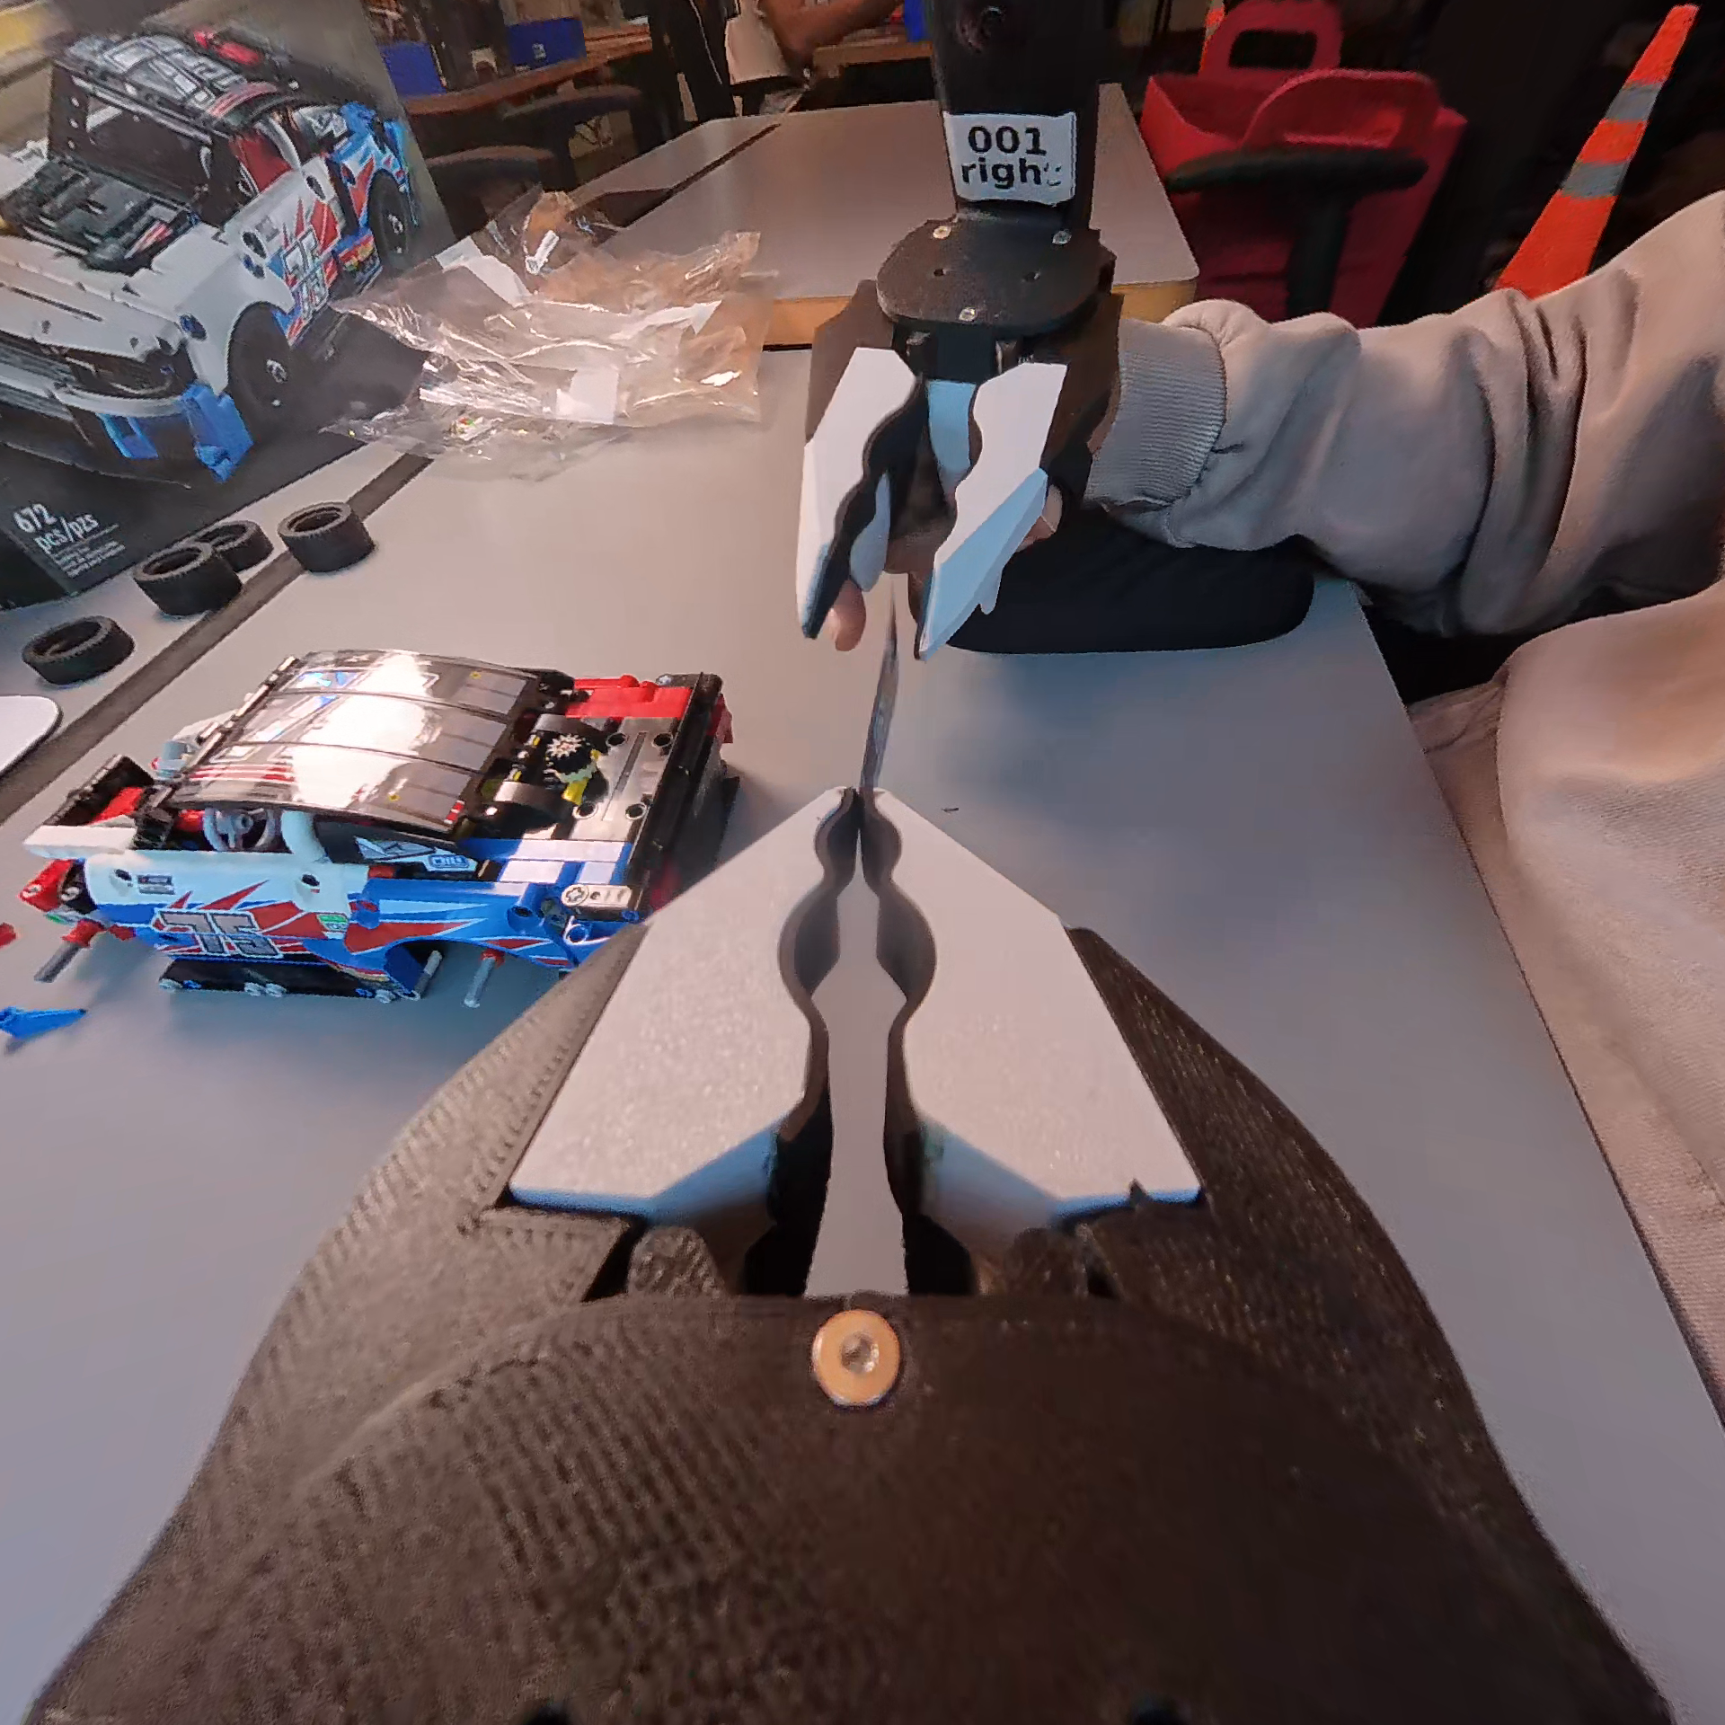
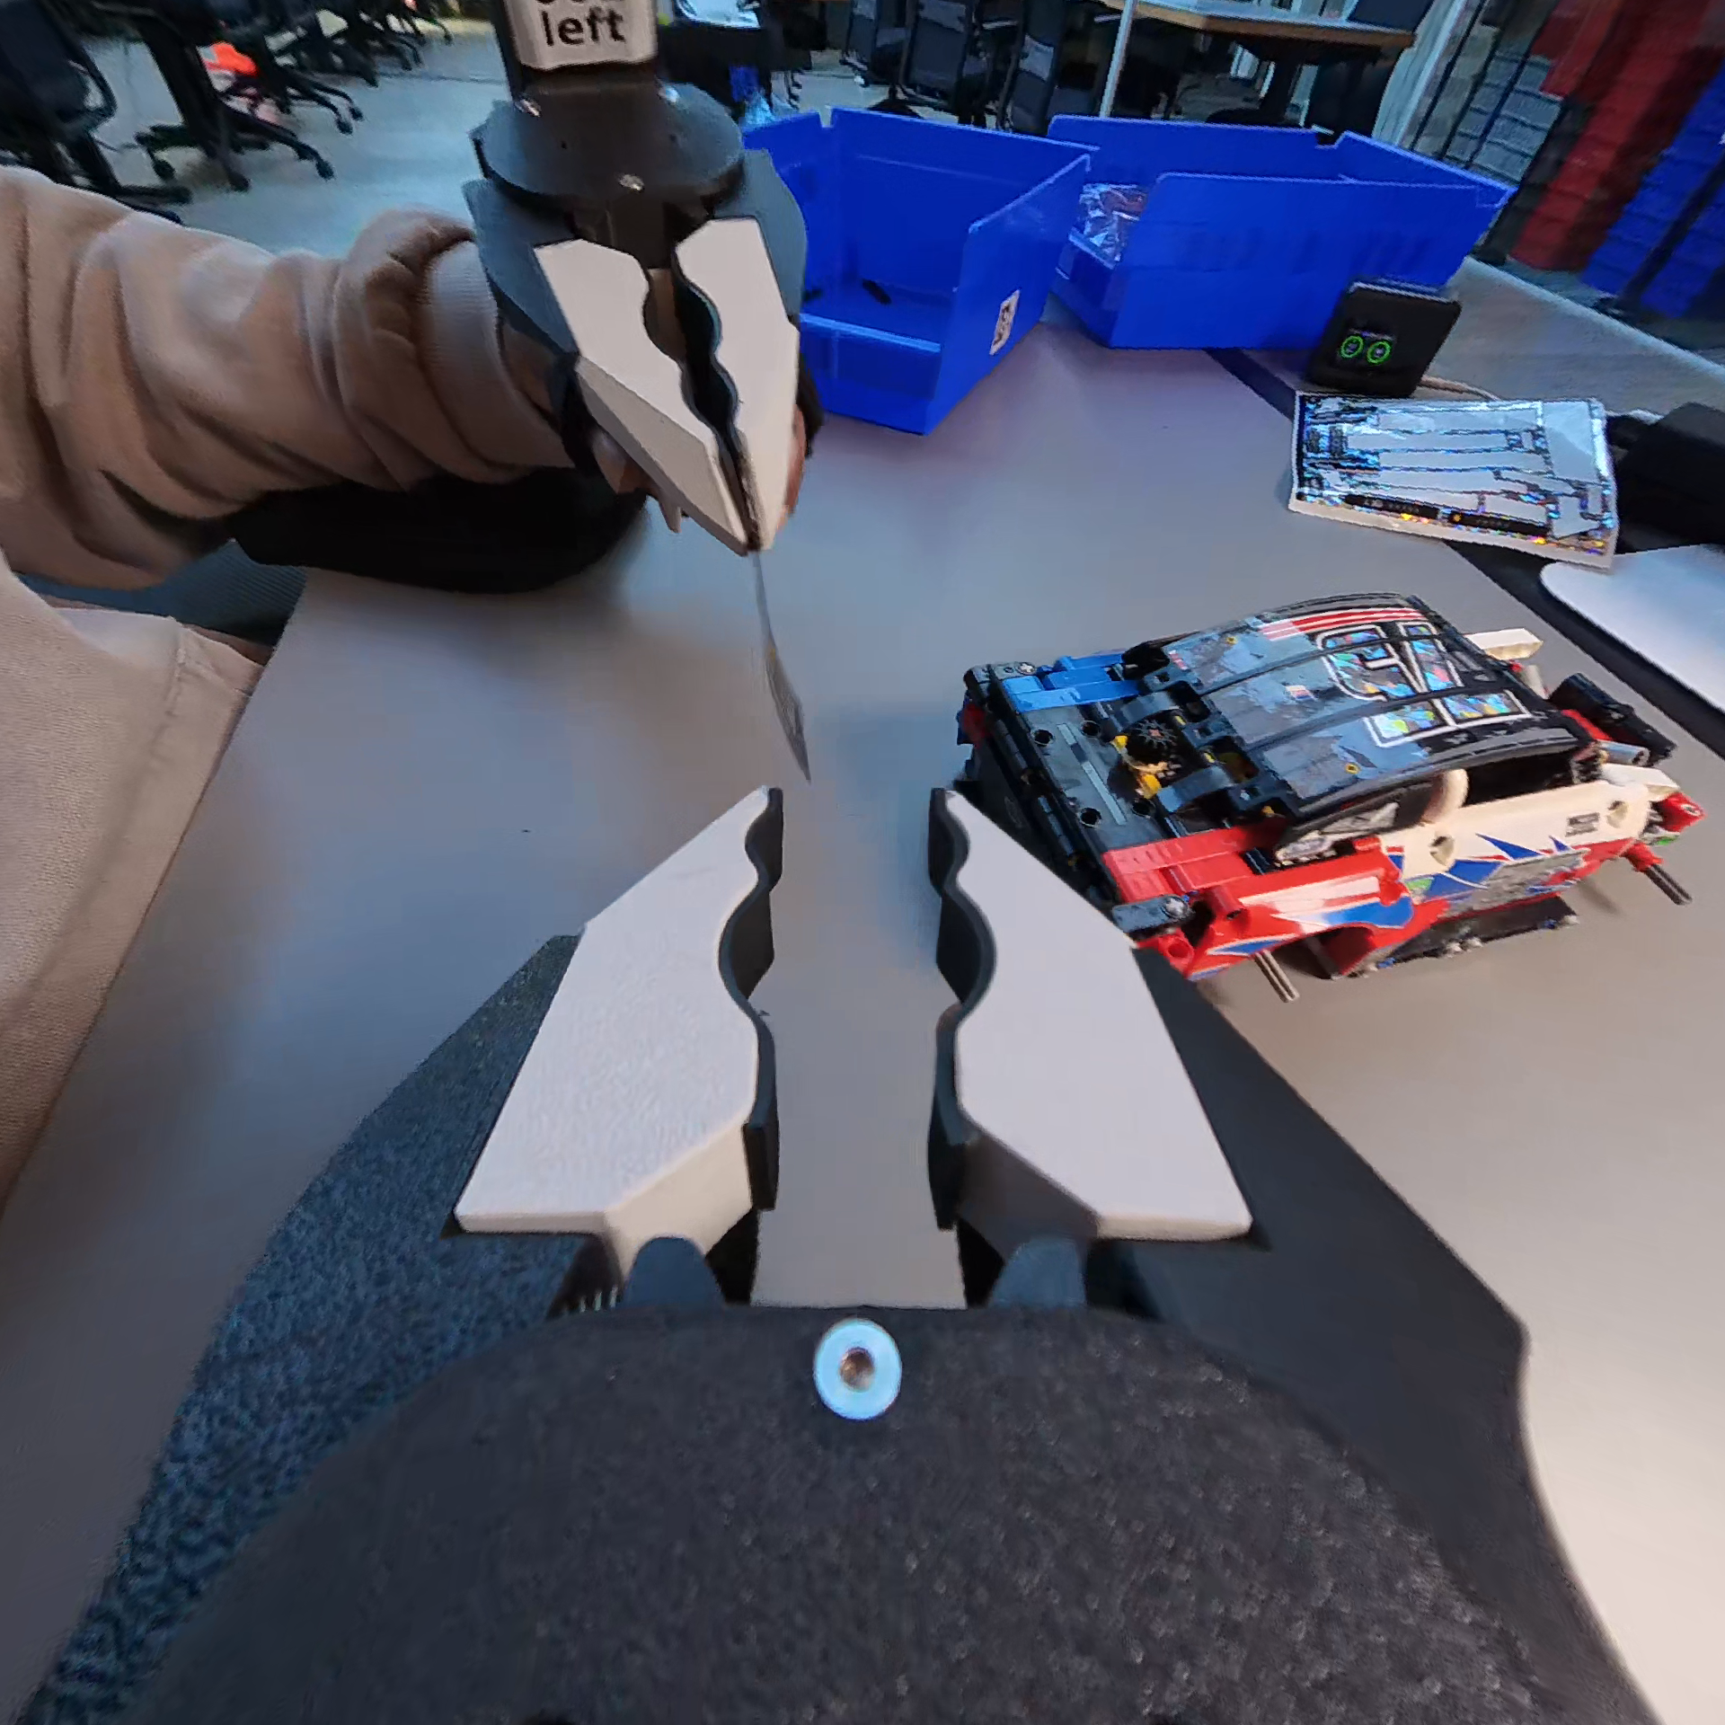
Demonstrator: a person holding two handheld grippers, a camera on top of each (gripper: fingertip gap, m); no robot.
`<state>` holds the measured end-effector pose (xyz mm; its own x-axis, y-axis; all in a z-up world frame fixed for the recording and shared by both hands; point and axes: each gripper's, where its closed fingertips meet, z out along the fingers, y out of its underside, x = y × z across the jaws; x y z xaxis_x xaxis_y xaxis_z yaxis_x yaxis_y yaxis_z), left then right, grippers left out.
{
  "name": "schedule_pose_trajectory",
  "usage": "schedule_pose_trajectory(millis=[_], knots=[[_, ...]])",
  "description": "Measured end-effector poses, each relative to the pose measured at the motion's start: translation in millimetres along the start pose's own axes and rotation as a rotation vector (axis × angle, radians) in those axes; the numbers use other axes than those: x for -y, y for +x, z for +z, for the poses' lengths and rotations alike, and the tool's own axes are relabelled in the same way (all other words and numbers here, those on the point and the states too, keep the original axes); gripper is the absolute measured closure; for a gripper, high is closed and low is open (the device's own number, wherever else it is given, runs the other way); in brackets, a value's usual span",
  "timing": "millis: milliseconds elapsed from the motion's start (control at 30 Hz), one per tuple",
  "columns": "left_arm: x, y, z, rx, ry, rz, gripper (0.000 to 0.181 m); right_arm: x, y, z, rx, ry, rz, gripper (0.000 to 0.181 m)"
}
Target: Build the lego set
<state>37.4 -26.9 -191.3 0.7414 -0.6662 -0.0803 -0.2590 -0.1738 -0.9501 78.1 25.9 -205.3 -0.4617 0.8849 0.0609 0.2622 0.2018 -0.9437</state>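
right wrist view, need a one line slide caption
Left claw pinches a thin sticker toward the open right claw, the wheel-less lego race car waiting alongside.

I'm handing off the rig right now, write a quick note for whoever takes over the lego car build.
Left gripper: shut on a thin sticker strip, held above the table.
Right gripper: open, empty, its tips just short of the strip's free end.
Lego car: on the table, body largely built, no wheels on; bare axles stick out.
Four black tyres lie loose near the box; sticker sheet lies beyond the car.
Done: bodywork, many stickers.
Left: probably place this sticker, then fit the wheels.
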Motion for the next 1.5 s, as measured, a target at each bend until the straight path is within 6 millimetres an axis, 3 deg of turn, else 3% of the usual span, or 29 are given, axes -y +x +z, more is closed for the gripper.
schedule_pose_trajectory(millis=[100, 233, 600, 967, 1300, 1500], knots=[[2, 1, -3, 0.013, -0.009, 0.053, 0.181, -2, 6, -5, -0.010, 0.005, 0.005, 0.147], [-2, 7, 1, 0.005, -0.045, 0.087, 0.181, 6, -6, -6, 0.058, 0.051, -0.013, 0.151], [-20, 18, 13, -0.055, -0.114, 0.103, 0.181, -7, -19, -2, 0.131, -0.024, -0.062, 0.163], [-24, 22, 14, -0.082, -0.123, 0.098, 0.181, -14, -14, 3, 0.100, -0.070, -0.060, 0.160], [-24, 21, 14, -0.085, -0.115, 0.079, 0.181, -15, -20, 3, 0.124, -0.075, -0.084, 0.181], [-24, 17, 13, -0.074, -0.113, 0.065, 0.181, -15, -21, 2, 0.128, -0.076, -0.087, 0.181]])
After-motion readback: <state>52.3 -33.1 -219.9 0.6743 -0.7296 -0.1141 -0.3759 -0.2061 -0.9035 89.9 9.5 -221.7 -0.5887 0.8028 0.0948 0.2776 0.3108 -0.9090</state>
